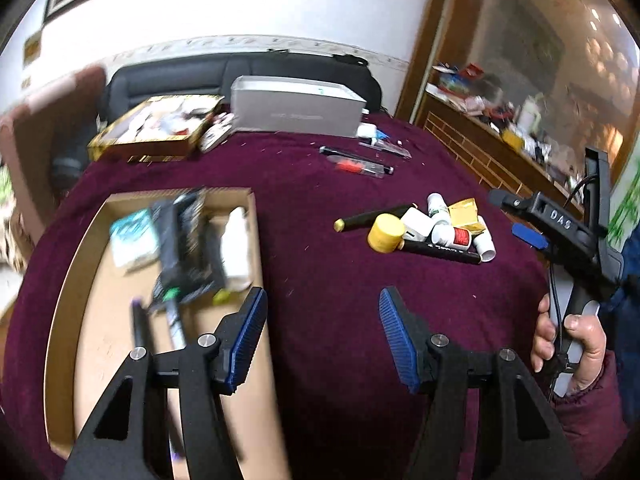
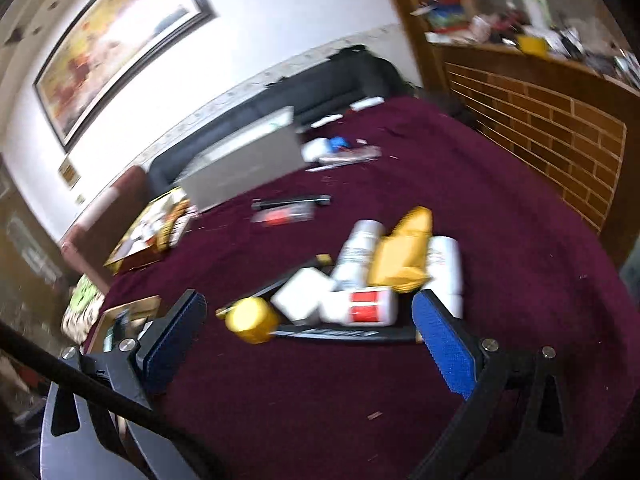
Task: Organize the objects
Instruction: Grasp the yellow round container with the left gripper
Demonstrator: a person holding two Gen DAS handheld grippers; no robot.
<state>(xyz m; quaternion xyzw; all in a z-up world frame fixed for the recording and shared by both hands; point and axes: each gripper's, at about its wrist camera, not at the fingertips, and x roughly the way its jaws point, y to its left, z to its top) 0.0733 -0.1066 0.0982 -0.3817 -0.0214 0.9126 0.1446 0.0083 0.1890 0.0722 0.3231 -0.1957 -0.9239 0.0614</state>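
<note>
Only one piece of writing reads clearly: "DAS" in raised letters on the black body of the right gripper [image 1: 520, 216], seen from the left wrist view. Labels on the bottles are too small or blurred to read; one white bottle [image 1: 454, 237] carries a red band, another white bottle [image 1: 437, 205] has green print.

Left gripper [image 1: 322, 334] stands partly open with nothing between its blue pads, over bare maroon cloth [image 1: 320, 200] just right of the cardboard box [image 1: 76, 264]. Right gripper [image 2: 308, 344] is spread wide, empty, with the pile of loose items lying just beyond and between its fingers. A hand [image 1: 568, 344] grips the right tool's handle.

Pile, right of centre on the cloth: roughly four white bottles, one yellow-capped container [image 1: 386, 233], one gold packet [image 1: 464, 214], two black pens [image 1: 444, 249]. Farther off: one clear pack with a red item [image 1: 356, 166], beside one black pen.

Box at near left holds one white bottle [image 1: 236, 248], one pale blue-green carton [image 1: 134, 240], dark blurred items, uncountable. At the far edge: one grey box [image 1: 296, 106], one gold tray [image 1: 156, 128].
</note>
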